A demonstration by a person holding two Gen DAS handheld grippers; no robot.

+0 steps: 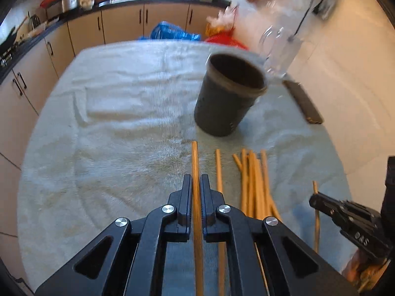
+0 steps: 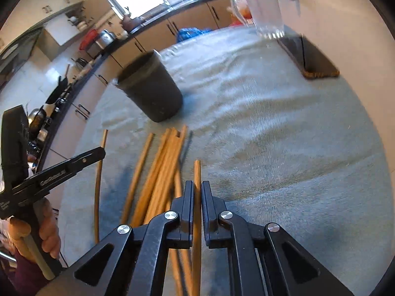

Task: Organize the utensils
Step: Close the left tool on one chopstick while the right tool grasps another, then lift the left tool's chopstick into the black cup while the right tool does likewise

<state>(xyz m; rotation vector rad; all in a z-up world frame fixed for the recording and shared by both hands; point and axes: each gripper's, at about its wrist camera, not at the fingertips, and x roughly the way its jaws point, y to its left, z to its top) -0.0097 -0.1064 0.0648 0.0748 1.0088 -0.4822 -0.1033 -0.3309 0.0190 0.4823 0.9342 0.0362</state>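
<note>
A wooden chopstick [image 1: 195, 157] runs straight between the pads of my left gripper [image 1: 196, 180], which is shut on it. My right gripper [image 2: 197, 186] is shut on another chopstick [image 2: 197, 170]. Between the two lies a loose pile of several chopsticks [image 1: 254, 185] [image 2: 160, 172] on a pale towel [image 1: 123, 98]. A dark round cup [image 1: 229, 93] [image 2: 150, 88] stands upright and empty just beyond the pile. In the left wrist view the right gripper [image 1: 314, 201] shows at the right edge with its chopstick [image 1: 315, 187]. In the right wrist view the left gripper [image 2: 98, 151] shows at the left.
A clear glass jug [image 1: 279, 46] [image 2: 266, 7] stands at the towel's far right, with a dark flat board [image 1: 303, 103] [image 2: 316, 56] beside it. Kitchen cabinets [image 1: 118, 24] run behind the table. A person's hand [image 2: 47, 231] grips the left tool's handle.
</note>
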